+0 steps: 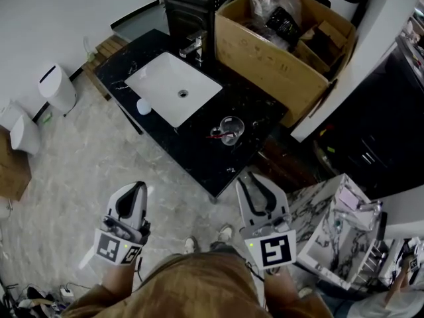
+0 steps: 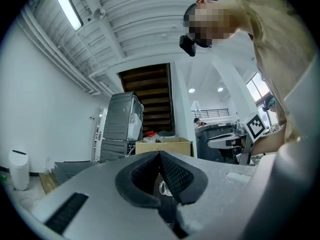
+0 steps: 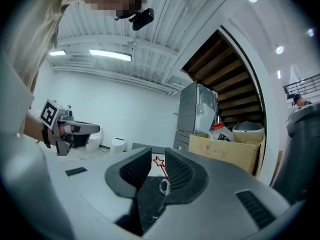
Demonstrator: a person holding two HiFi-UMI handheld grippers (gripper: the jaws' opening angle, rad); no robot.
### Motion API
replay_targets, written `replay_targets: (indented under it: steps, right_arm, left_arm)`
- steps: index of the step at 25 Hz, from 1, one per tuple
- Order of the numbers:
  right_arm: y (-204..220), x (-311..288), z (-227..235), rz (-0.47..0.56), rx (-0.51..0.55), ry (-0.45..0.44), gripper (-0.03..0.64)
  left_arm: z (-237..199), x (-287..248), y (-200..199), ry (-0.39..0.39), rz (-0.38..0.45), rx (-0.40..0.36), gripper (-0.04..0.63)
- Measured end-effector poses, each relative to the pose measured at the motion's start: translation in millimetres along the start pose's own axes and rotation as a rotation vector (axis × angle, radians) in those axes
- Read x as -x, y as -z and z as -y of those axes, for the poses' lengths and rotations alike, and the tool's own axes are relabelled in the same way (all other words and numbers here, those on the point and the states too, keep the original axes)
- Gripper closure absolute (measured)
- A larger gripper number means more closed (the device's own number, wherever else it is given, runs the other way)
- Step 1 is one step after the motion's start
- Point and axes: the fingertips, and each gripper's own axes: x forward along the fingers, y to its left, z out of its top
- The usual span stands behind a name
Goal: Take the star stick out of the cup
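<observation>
Star stick stands in the clear cup on the black counter beside the sink. In the head view both grippers hang well short of it, so I judge this the approach, with nothing grasped yet. Left gripper view: my left gripper has its jaw tips pressed together on nothing. Right gripper view: my right gripper is spread, empty, its jaws framing the red star far ahead. Next I'd bring it forward over the rim and pinch the stick.

right tongs: jaws apart, empty | star stick: leaning in cup, well beyond
</observation>
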Motion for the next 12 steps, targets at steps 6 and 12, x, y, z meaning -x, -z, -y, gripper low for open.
replay_targets:
  steps: [6,12]
  right_arm:
    - [8,-9,0,-0.018,0.012,-0.016,0.541]
    - [12,-16,0,-0.026,0.04,-0.036,0.54]
  left_arm:
    - [-3,-2,2,-0.014,0.003,-0.002,0.594]
    - [-4,-5,4,-0.02,0.002,0.001,0.594]
